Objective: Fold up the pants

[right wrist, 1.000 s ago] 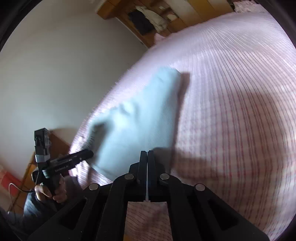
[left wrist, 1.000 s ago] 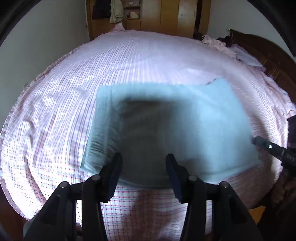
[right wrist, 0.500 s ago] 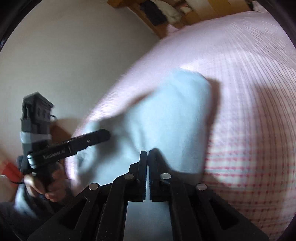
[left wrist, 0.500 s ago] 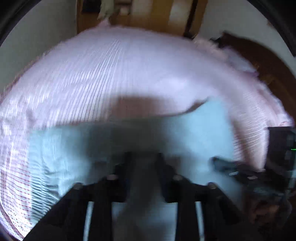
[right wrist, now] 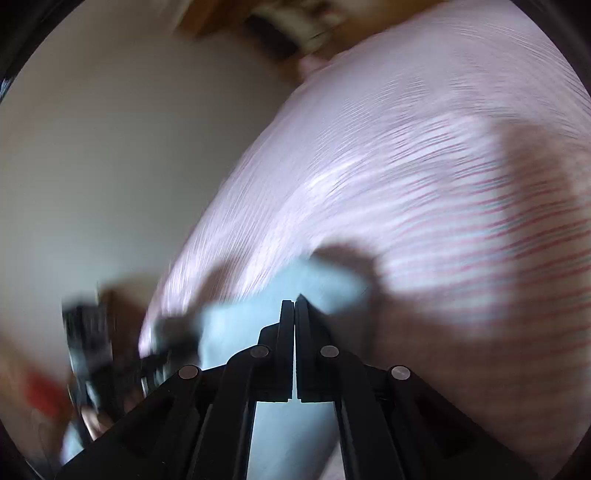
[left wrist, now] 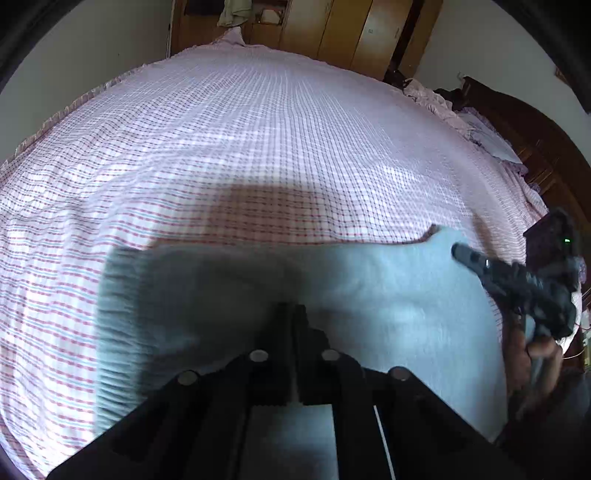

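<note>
Here the light blue pants (left wrist: 388, 295) lie folded into a flat rectangle on the near part of the bed (left wrist: 258, 129), which is covered by a pink checked sheet. In the left wrist view the left hand-held gripper (left wrist: 291, 314) is over the near middle of the pants, its jaws together with only a thin slit between them; they have just been closing. Whether a fold of cloth is caught between the tips cannot be told, since the tips are dark and blurred against the fabric. To the right, the right hand-held gripper (left wrist: 465, 254) reaches in over the right edge of the pants, held by a hand (left wrist: 535, 358) at the bed's side. In the right wrist view its jaws are together, tips over the far corner of the pants (right wrist: 317, 284); that picture is smeared. A wooden wardrobe (left wrist: 332, 29) stands beyond the far end of the bed, and a dark headboard (left wrist: 535, 140) runs along the right.
</note>
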